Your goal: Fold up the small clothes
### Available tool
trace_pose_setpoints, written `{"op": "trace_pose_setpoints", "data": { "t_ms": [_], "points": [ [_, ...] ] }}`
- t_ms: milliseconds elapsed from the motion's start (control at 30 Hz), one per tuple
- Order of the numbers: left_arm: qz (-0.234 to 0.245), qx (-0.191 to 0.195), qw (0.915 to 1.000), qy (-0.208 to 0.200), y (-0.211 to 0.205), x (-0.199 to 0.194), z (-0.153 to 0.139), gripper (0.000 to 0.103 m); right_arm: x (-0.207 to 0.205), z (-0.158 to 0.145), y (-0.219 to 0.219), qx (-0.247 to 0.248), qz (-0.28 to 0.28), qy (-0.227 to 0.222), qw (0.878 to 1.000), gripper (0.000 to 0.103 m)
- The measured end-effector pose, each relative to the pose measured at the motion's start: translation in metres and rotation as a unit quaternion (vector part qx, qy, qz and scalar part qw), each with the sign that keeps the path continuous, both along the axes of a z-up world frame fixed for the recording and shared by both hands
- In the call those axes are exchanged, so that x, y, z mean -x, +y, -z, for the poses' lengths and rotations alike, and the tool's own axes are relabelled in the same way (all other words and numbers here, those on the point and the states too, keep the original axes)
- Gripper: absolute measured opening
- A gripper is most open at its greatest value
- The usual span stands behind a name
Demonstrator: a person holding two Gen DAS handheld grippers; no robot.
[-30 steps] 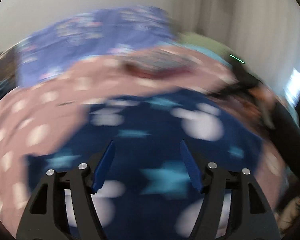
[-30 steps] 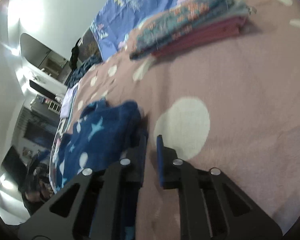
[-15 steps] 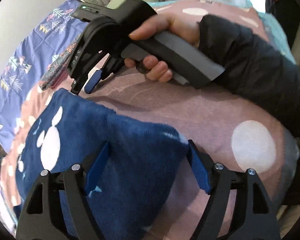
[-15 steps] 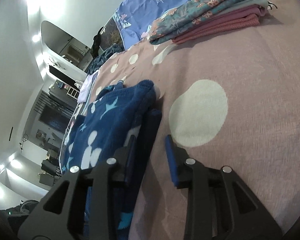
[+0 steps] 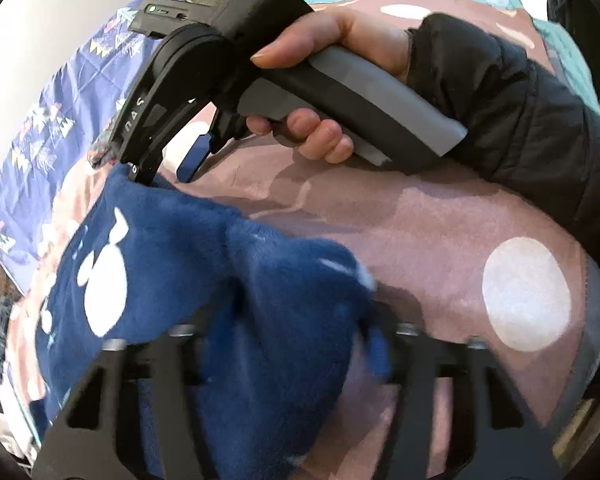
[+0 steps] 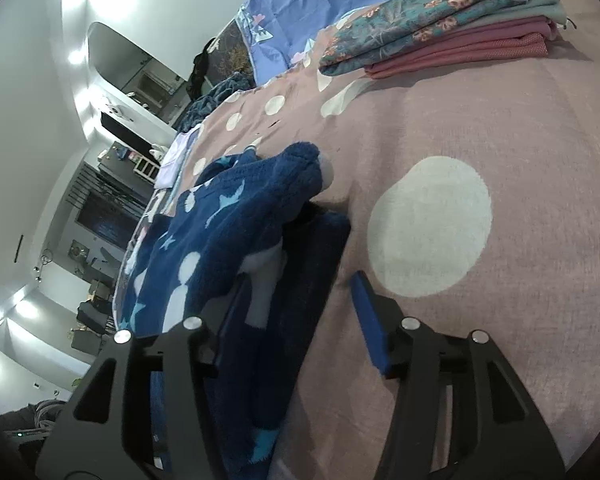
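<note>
A dark blue fleece garment with white and light-blue shapes lies on the pink dotted bedspread. My left gripper is closing; a thick fold at the garment's near corner fills the gap between its blurred fingers. My right gripper, held by a hand, stands at the garment's far edge. In the right wrist view, the right gripper is opening. The fleece lies over its left finger, and its right finger stands apart over the bedspread.
A stack of folded clothes, floral on top and red below, sits farther along the bed. A blue patterned quilt lies behind it. A black sleeve crosses the right side. Room furniture lies beyond the bed's far edge.
My left gripper swung over to the garment's near corner and its jaws narrowed around the fold. My right gripper's jaws went from shut to apart, letting go of the fleece edge.
</note>
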State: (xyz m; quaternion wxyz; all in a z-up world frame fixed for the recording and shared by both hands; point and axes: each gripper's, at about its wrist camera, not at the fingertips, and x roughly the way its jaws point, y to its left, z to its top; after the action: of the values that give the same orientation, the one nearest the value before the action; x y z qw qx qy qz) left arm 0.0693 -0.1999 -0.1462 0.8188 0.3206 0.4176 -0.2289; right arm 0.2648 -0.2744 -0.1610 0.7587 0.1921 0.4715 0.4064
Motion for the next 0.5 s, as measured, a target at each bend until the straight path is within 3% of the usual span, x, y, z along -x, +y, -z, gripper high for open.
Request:
{"op": "trace_pose_setpoints", "data": {
  "t_ms": [33,100,133,167,233,333,367,433,500],
  "points": [
    [-0.004,0.006,1.0,0.001,0.003,0.003,-0.001,0.032,0.0,0.0,0.001,0.004,0.002,-0.002,1.0,0.053],
    [-0.008,0.022,0.9997,0.007,0.01,0.001,-0.006,0.027,-0.002,-0.001,0.006,0.011,0.009,-0.003,1.0,0.054],
    [-0.008,0.027,0.9996,0.009,0.01,0.002,-0.006,0.025,-0.003,-0.001,0.008,0.007,0.015,-0.002,1.0,0.048],
    [-0.005,0.029,0.9995,0.01,0.011,0.003,-0.007,0.025,-0.005,-0.001,0.008,0.0,0.023,-0.001,1.0,0.008],
    [0.01,0.027,0.9996,0.008,0.009,0.008,-0.006,0.025,-0.011,0.001,0.004,-0.054,0.031,0.03,0.998,0.006],
    [0.026,0.028,0.9992,0.011,0.006,0.012,-0.001,0.025,-0.005,-0.022,-0.013,-0.118,0.049,0.002,0.992,0.005],
    [0.03,0.028,0.9991,0.014,0.005,0.012,0.002,0.025,-0.003,-0.026,-0.014,-0.118,0.054,-0.008,0.992,0.005],
    [0.033,0.029,0.9988,0.021,0.004,0.009,0.008,0.025,-0.006,-0.022,-0.009,-0.065,0.076,-0.032,0.994,0.004],
    [0.036,0.031,0.9985,0.027,0.004,0.008,0.013,0.026,-0.017,0.002,-0.001,-0.001,0.099,-0.021,0.995,0.002]
  ]
}}
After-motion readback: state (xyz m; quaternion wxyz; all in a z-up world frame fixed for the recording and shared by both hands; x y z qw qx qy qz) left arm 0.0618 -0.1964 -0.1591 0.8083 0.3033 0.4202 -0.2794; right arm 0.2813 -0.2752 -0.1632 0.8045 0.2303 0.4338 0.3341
